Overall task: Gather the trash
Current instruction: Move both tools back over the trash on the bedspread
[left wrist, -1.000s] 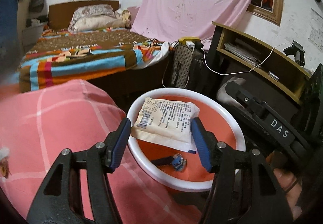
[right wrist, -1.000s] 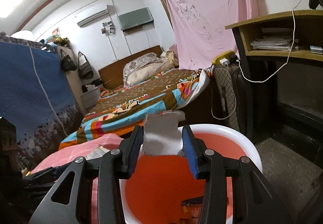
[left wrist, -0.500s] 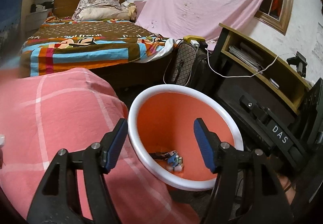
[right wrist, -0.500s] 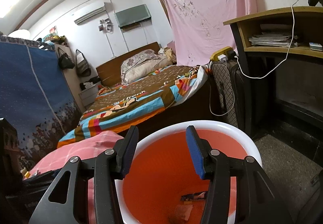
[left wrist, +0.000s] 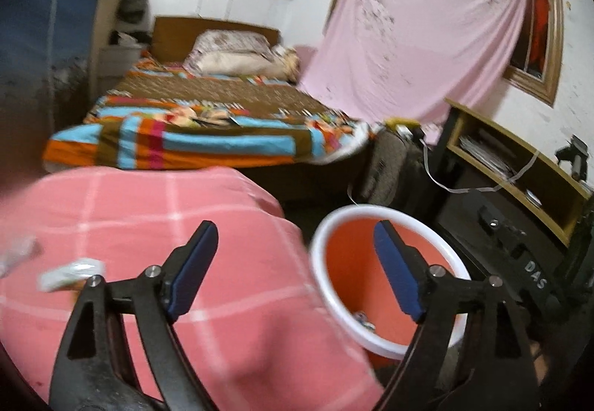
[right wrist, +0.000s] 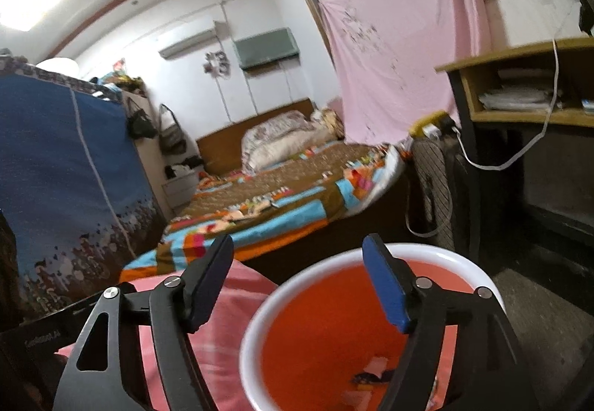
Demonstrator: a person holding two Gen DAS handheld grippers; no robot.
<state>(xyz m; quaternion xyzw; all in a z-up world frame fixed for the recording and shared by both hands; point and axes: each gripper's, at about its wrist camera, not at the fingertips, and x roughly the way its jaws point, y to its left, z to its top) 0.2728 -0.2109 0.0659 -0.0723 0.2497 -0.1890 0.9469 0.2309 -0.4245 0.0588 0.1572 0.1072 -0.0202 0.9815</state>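
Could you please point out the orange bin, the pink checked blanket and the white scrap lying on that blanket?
Orange bin (left wrist: pixel 375 211): left wrist view, far side of its white rim.
Pink checked blanket (left wrist: pixel 156 210): left wrist view, bare middle of the cloth.
White scrap (left wrist: pixel 70 274): left wrist view, its blurred middle.

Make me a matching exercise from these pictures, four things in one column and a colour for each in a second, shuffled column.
Things:
1. bin
2. checked cloth
3. hanging sheet
4. gripper pads

Colours:
A. pale pink
B. orange inside with a white rim
C. blue
D. salmon pink with white lines

Pairs: 1-B, 2-D, 3-A, 4-C
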